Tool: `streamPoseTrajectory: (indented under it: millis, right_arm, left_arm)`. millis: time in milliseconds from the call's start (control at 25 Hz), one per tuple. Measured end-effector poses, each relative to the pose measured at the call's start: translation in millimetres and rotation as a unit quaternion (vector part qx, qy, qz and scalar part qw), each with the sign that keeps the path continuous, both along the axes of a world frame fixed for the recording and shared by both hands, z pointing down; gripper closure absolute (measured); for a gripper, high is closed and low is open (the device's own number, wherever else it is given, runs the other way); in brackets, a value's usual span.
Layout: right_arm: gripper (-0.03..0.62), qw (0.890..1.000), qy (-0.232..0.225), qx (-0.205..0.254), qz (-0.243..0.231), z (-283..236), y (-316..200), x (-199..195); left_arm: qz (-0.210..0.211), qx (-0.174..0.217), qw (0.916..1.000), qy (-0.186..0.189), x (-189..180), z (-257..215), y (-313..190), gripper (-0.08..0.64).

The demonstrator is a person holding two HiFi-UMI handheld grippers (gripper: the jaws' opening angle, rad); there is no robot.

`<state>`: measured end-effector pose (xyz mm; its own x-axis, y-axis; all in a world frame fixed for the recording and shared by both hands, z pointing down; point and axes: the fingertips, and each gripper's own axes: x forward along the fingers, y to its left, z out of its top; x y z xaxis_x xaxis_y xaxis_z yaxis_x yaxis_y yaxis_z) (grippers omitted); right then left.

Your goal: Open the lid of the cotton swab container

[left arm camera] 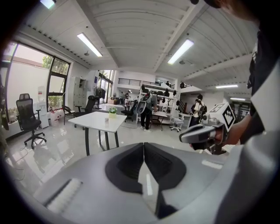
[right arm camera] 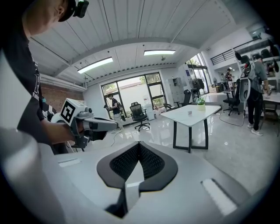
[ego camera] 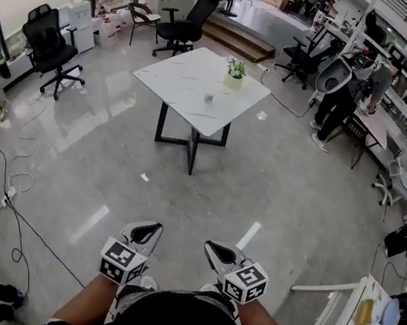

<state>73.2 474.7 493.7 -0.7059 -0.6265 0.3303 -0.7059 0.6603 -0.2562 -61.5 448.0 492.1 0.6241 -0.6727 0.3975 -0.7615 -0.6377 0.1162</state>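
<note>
The cotton swab container (ego camera: 209,99) is a small clear pot on the white square table (ego camera: 181,80), far ahead of me across the floor; it also shows small in the left gripper view (left arm camera: 106,119) and the right gripper view (right arm camera: 190,113). A potted plant (ego camera: 236,72) stands just behind it. My left gripper (ego camera: 154,227) and right gripper (ego camera: 210,246) are held close to my body, side by side, both pointing toward the table and well short of it. In each gripper's own view the jaws meet with nothing between them, left (left arm camera: 143,144) and right (right arm camera: 139,143).
Black office chairs (ego camera: 51,46) (ego camera: 184,20) stand at the left and behind the table. A cable (ego camera: 11,191) trails over the floor at the left. People (ego camera: 341,91) stand by desks at the right. A white desk (ego camera: 357,322) is at my lower right.
</note>
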Motion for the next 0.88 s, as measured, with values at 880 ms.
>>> streamPoseTrajectory:
  millis: [880]
  right_arm:
    - [0.592, 0.999, 0.011, -0.029, 0.023, 13.2, 1.1, -94.0]
  left_arm:
    - [0.022, -0.020, 0.9995, 0.010, -94.1, 16.6, -3.2, 0.500]
